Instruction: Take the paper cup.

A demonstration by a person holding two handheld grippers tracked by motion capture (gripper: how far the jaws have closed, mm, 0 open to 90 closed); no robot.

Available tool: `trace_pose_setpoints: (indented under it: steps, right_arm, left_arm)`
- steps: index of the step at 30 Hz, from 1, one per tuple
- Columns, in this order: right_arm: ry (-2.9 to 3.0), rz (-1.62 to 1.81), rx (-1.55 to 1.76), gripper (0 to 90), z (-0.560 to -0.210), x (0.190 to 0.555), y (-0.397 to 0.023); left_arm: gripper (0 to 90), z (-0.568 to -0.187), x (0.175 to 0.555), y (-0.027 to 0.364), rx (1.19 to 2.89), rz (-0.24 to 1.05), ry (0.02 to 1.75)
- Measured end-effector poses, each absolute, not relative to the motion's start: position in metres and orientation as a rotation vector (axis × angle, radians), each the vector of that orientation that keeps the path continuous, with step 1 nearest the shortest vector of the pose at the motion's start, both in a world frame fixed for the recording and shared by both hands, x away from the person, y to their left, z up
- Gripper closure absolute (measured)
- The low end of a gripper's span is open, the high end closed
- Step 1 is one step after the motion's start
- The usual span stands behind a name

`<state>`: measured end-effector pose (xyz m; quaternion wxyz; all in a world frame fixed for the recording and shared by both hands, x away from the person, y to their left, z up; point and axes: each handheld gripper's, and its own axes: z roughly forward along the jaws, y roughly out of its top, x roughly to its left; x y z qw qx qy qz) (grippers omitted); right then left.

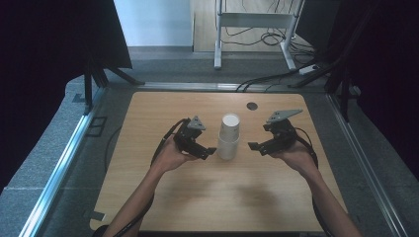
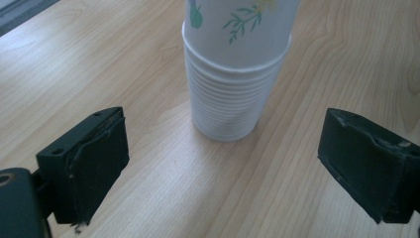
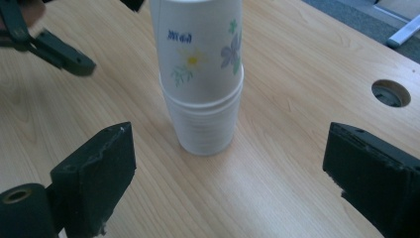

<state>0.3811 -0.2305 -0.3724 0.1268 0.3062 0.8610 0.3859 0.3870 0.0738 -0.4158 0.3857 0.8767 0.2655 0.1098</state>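
Stacked white paper cups (image 1: 229,137) with flower prints stand upright on the light wooden table (image 1: 163,197). Left gripper (image 1: 210,152) and right gripper (image 1: 253,146) flank the stack, jaws spread, gripping nothing.

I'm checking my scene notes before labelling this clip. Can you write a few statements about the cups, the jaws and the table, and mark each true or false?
1. The white paper cup stack stands upright on the light wooden table. True.
2. The left gripper clamps the stack. False: its jaws are open, apart from it.
3. The right gripper has open jaws holding nothing. True.
4. The top cup is plain. False: it bears flower prints.
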Motion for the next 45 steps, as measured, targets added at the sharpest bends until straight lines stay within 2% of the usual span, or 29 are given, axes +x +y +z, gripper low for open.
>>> trace_pose_setpoints:
  steps: [35, 45]
  right_arm:
    - [2.424, 1.299, 0.844, 16.8, -0.366, 0.410, -0.189]
    - [2.424, 1.316, 0.820, 22.8, -0.363, 0.416, -0.171]
  left_arm:
    - [7.1, -0.439, 0.409, 0.035, 2.189, 0.273, 0.672]
    - [10.1, -0.444, 0.411, 0.030, 2.173, 0.270, 0.667]
